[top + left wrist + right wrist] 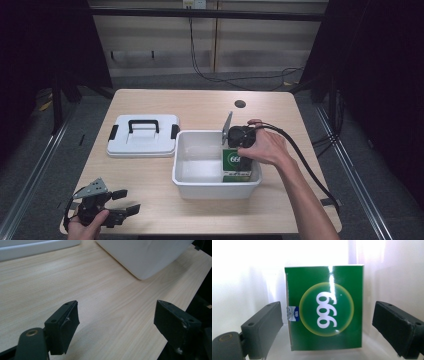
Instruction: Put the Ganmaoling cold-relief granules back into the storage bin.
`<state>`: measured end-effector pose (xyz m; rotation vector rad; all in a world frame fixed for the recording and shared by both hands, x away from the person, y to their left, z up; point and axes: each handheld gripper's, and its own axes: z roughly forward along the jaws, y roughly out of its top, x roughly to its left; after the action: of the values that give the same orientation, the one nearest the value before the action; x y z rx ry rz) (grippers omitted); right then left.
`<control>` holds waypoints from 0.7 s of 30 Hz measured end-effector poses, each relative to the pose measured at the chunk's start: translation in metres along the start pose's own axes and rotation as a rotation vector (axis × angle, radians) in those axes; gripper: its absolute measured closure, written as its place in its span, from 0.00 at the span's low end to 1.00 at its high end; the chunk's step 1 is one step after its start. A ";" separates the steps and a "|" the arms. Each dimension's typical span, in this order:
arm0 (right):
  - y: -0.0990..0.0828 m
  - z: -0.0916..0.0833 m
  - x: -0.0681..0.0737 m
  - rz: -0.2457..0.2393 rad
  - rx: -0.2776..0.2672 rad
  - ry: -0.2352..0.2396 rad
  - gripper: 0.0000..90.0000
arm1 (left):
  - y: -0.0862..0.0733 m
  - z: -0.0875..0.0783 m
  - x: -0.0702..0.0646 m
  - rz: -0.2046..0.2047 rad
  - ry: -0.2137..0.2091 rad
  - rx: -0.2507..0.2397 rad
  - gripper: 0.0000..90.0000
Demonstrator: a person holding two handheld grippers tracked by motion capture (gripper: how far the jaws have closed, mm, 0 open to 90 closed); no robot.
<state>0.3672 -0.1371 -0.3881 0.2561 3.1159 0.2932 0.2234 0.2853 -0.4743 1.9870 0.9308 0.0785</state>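
A green box marked 999 stands upright inside the white bin, against its right wall. My right gripper is open around the box, one jaw on each side. The left jaw sits almost against the box's edge and the right jaw stands clear of it. From above, a hand holds that right gripper over the green box. At the table's front left corner my left gripper rests low in a hand. The left gripper is open over bare wood.
The bin's white lid, with a black handle and clips, lies flat on the table left of the bin. The bin's corner and the lid's edge lie ahead of the left gripper. The table edge runs close on its right.
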 end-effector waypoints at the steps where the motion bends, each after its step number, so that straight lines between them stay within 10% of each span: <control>1: -0.002 -0.005 0.000 0.005 -0.036 -0.007 0.10 | 0.000 0.000 0.000 -0.001 0.000 0.000 0.22; 21: -0.053 -0.043 0.011 0.151 -0.415 -0.113 0.14 | 0.000 0.000 0.000 -0.004 0.003 0.002 0.22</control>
<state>0.3469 -0.1948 -0.3558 0.4790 2.8381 0.8768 0.2235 0.2851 -0.4747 1.9872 0.9364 0.0783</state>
